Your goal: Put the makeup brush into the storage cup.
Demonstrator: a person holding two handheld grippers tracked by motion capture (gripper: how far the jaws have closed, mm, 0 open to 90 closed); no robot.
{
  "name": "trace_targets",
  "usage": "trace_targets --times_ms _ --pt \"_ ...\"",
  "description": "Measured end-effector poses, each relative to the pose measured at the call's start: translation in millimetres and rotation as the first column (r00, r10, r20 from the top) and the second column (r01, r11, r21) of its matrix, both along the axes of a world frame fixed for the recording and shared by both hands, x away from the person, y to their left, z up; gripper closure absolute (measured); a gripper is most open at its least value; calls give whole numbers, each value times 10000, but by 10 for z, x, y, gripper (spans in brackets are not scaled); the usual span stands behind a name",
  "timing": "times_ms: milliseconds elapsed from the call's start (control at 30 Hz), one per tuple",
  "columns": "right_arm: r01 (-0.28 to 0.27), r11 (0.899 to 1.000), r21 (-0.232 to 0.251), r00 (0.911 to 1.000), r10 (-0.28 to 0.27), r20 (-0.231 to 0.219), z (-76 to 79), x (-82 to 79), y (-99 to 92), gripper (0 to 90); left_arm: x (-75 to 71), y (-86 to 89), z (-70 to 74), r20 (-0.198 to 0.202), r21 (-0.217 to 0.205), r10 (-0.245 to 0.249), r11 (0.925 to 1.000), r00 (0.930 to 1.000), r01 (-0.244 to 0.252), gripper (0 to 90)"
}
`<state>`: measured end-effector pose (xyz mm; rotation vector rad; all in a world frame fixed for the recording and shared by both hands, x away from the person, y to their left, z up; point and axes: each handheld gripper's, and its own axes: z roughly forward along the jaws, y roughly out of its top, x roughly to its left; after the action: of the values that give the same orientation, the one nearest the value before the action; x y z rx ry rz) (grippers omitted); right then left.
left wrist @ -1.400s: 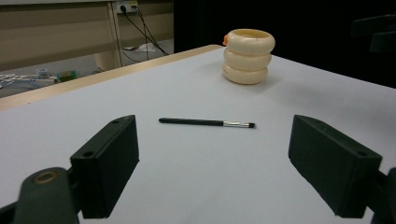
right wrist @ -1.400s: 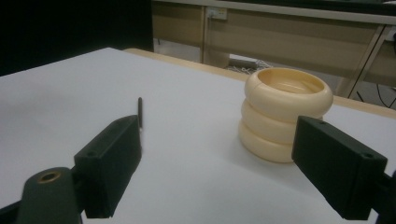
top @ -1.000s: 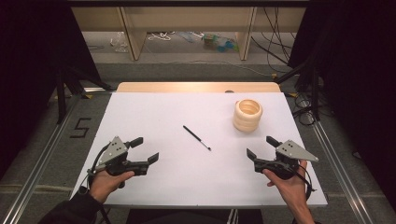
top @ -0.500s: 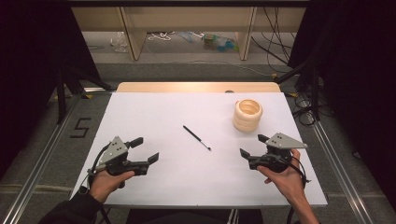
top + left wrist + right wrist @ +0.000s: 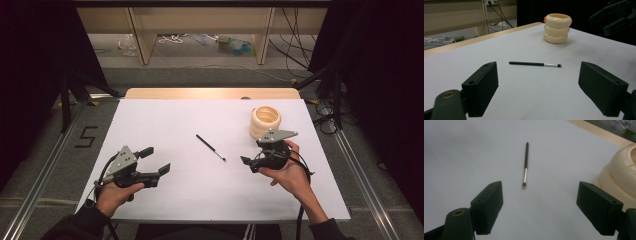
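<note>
Right gripper [image 5: 253,154] is swinging in from the table edge toward the brush [image 5: 210,147], jaws wide but just closing slightly, nothing between them; left gripper [image 5: 155,160] is waiting, jaws apart

In the right gripper view the cream ringed holder [image 5: 621,173] runs off the right edge. From above, the right tongs [image 5: 254,154] hide its near foot, and the clutter [image 5: 235,45] beyond the bench [image 5: 165,120] stays too small to identify.
</note>
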<state>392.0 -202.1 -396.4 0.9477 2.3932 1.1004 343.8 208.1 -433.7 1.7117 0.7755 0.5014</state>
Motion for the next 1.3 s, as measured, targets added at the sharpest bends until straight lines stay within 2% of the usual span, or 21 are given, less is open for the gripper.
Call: trace_targets --times_ms 300,367,400,433,500,567,633,667,967,1033,1067,1200,1300 --pt "-102 9987 -508 9991 81 -406 -4 236 242 242 4 -4 2 -29 -47 -2 10000 10000 2 161" --pt "-238 9972 -711 9975 189 -687 -1 284 294 251 2 -4 -1 -24 -19 -26 10000 10000 26 161" --pt "-206 9971 -738 9980 160 -618 -16 308 328 253 3 -1 2 -13 -38 -15 10000 10000 14 161" --pt "-340 9959 -840 9966 275 -771 -12 332 347 254 3 1 5 -15 -64 33 10000 10000 -33 161" --pt "-244 9961 -848 9963 172 -840 -38 367 409 256 3 0 2 -35 -69 17 10000 10000 -17 161" --pt "-420 9936 -1052 9959 333 -835 -42 420 441 257 1 0 3 -38 -77 20 10000 10000 -21 161" --pt "-347 9944 -995 9953 254 -934 -51 451 490 265 3 -3 5 -27 -87 19 10000 10000 -19 161" --pt "-395 9935 -1069 9963 311 -795 -55 481 506 265 1 -5 2 -63 -99 13 9999 10000 -14 161" --pt "-438 9910 -1266 9913 273 -1290 -43 632 687 278 3 -4 6 -46 -118 10 9999 10000 -10 161" --pt "-550 9893 -1354 9906 371 -1314 -47 666 728 282 -5 -11 2 -119 -186 31 9998 9999 -33 161" --pt "-506 9900 -1321 9915 339 -1257 -61 678 758 285 1 -3 6 -31 -90 -5 10000 10000 5 161" --pt "-816 9836 -1609 9873 577 -1484 -87 736 841 291 0 -4 4 -59 -120 2 9999 10000 -3 161" --pt "-911 9830 -1597 9852 657 -1581 -97 769 891 294 4 5 11 -1 -71 -10 10000 10000 10 161"
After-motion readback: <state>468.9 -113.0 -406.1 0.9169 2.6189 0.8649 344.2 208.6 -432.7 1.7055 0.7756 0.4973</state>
